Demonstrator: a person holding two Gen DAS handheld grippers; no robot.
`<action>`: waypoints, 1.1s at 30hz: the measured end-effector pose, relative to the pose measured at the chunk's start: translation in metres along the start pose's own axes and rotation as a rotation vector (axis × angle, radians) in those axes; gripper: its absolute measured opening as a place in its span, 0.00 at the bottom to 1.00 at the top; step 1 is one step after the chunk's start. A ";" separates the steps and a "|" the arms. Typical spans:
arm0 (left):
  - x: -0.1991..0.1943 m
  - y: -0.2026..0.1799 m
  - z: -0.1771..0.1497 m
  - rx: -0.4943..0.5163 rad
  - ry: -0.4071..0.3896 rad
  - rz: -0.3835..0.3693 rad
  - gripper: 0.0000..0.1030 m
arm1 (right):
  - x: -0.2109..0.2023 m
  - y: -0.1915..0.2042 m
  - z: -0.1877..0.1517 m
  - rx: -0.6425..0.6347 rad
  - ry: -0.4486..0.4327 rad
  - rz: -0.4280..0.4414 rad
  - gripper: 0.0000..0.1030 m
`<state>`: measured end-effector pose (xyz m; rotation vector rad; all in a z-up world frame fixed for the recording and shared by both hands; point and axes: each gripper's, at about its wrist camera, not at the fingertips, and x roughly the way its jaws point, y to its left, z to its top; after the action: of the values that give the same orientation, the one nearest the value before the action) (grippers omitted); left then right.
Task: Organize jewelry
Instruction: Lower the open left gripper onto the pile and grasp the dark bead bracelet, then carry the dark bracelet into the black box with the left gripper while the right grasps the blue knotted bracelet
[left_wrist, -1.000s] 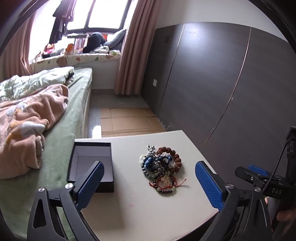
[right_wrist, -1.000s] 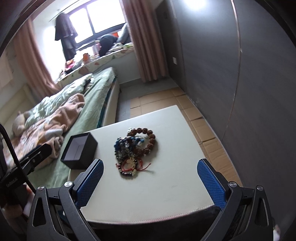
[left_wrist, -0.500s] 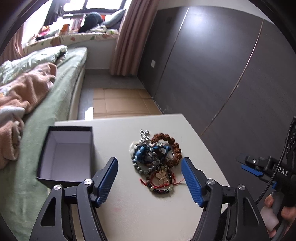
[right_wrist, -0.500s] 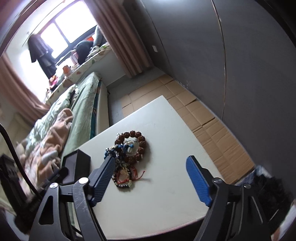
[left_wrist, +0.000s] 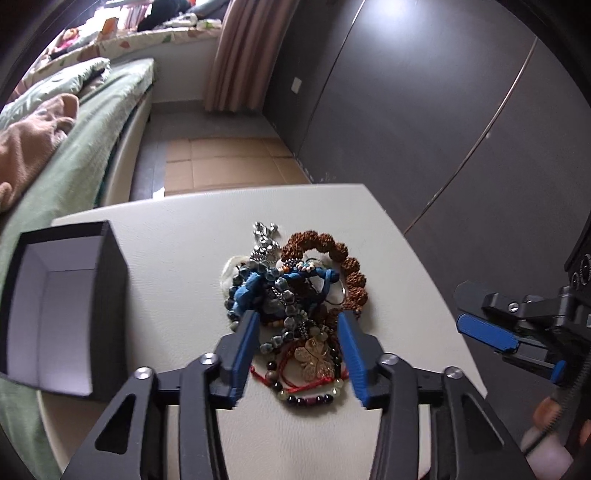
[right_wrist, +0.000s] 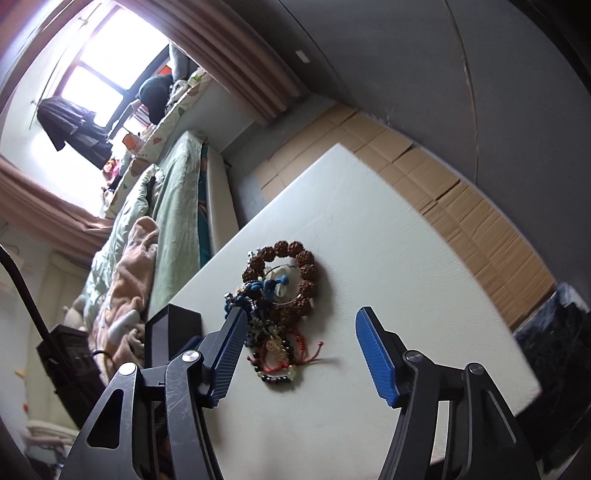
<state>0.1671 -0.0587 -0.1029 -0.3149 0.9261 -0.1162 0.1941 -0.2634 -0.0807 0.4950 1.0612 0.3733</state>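
A tangled pile of bracelets (left_wrist: 295, 295) lies mid-table: a brown bead ring (left_wrist: 343, 258), blue cord, grey beads, a red string with a gold clover charm (left_wrist: 314, 356). My left gripper (left_wrist: 295, 321) is open, low over the pile, with one finger on each side of its near part. An open black box (left_wrist: 55, 317) with a pale inside stands to the left. My right gripper (right_wrist: 299, 317) is open, above the table near the pile (right_wrist: 280, 295); it also shows in the left wrist view (left_wrist: 491, 332).
The white table (left_wrist: 184, 229) ends close in front and to the right. A bed with green sheet (left_wrist: 74, 155) runs along the left. A dark wardrobe wall (left_wrist: 406, 110) stands on the right. Cardboard (left_wrist: 229, 162) covers the floor beyond.
My left gripper has moved forward and down onto the pile and its fingers have narrowed around it. My right gripper has tilted and moved closer to the table.
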 end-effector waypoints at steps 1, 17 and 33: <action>0.006 0.001 0.001 -0.006 0.013 -0.003 0.37 | 0.003 0.000 0.002 0.008 0.007 0.008 0.61; 0.004 0.030 0.022 -0.101 0.028 -0.050 0.08 | 0.055 0.018 0.013 0.078 0.115 0.186 0.49; -0.050 0.075 0.036 -0.204 -0.082 -0.047 0.08 | 0.110 0.049 0.001 0.130 0.170 0.286 0.49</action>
<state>0.1637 0.0316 -0.0679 -0.5272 0.8512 -0.0513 0.2409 -0.1661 -0.1337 0.7453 1.1864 0.6098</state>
